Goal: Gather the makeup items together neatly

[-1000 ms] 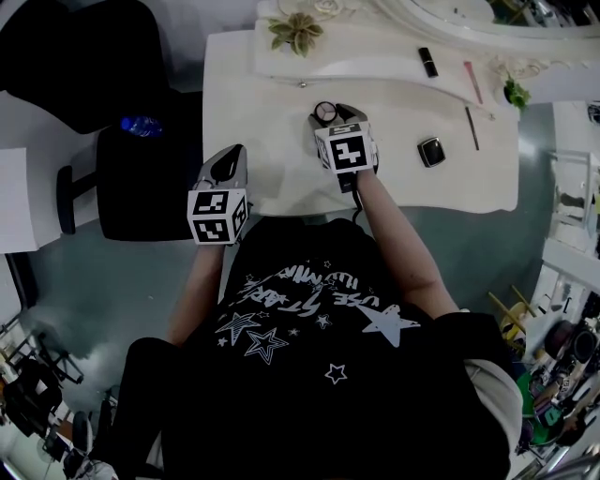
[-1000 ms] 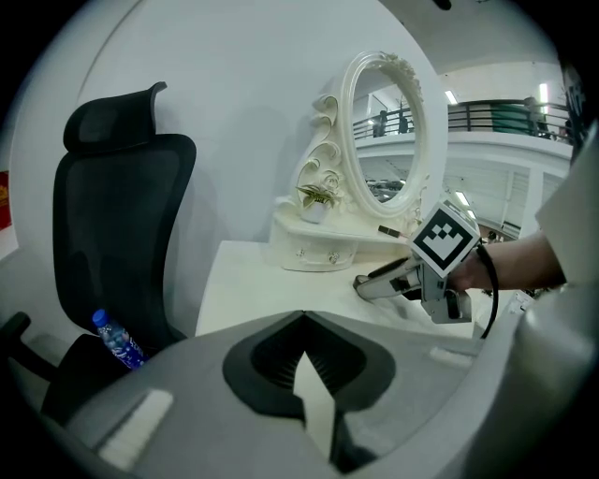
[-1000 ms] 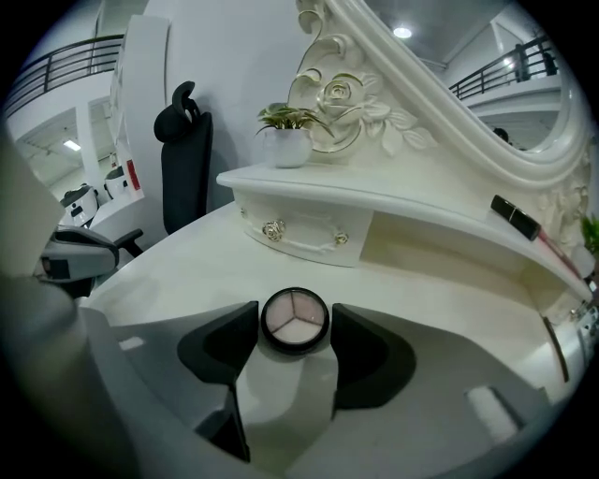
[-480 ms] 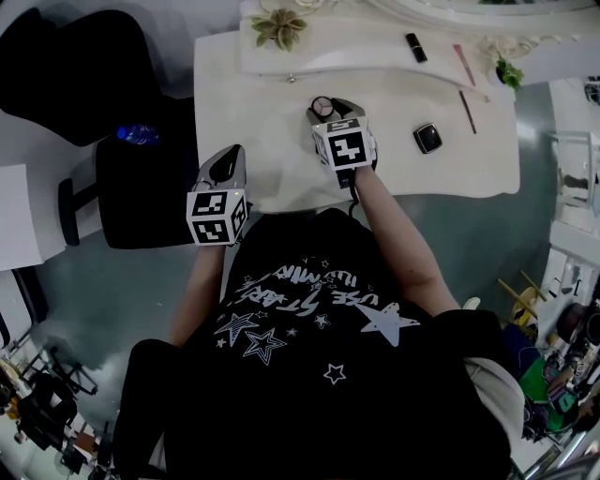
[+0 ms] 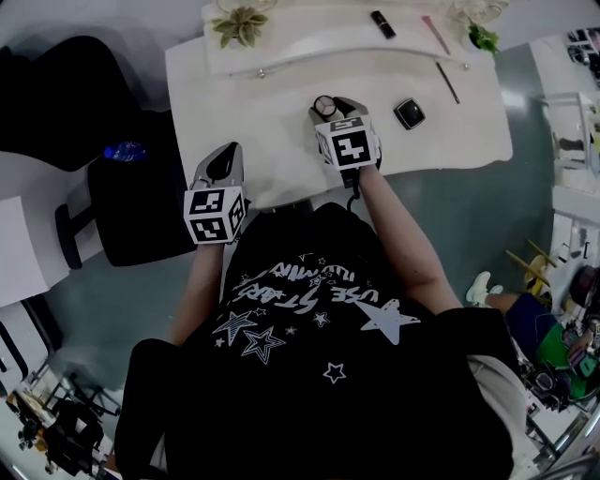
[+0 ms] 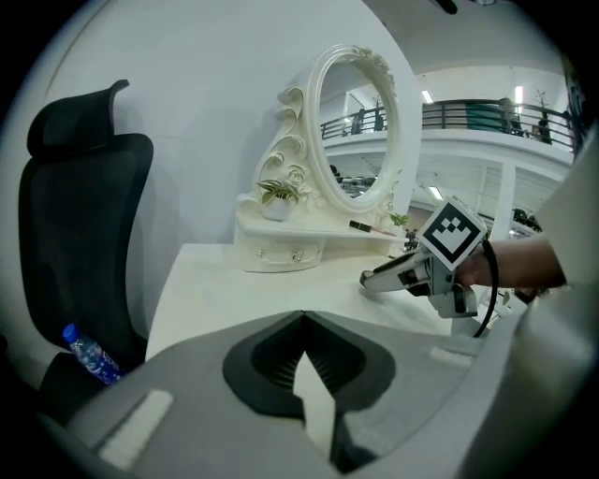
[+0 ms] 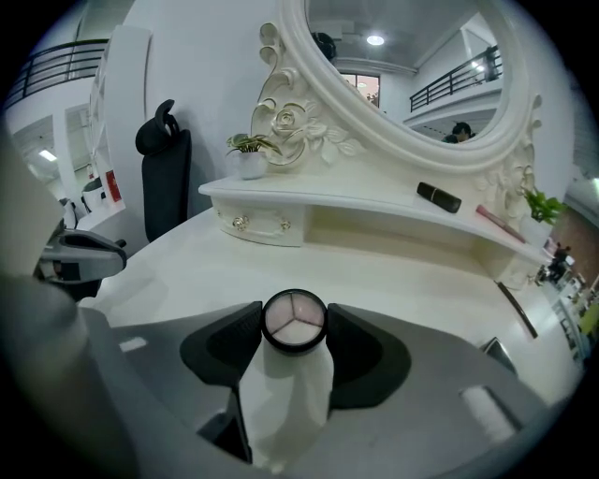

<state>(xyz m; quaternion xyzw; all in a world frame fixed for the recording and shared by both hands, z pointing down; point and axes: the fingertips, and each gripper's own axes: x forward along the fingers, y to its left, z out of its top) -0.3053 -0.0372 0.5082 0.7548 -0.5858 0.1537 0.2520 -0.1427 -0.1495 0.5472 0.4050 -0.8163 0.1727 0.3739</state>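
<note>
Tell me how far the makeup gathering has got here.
Barely begun; nothing looks gathered yet. In hand: the right gripper's jaws have just been closing, with the round compact gripped between them. The left gripper is shut and empty. Left: the square black compact and pencil lie apart on the dressing table, and the lipstick and a pink stick sit on the mirror shelf.

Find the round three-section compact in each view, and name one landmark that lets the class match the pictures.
Head view: round compact, upper centre, between the fingers of the right gripper, which have just been closing on it.
Left gripper view: cannot be made out; the right gripper shows at right.
Right gripper view: lower centre, held between the fingers.
Shared landmark: the small potted plant.
</note>
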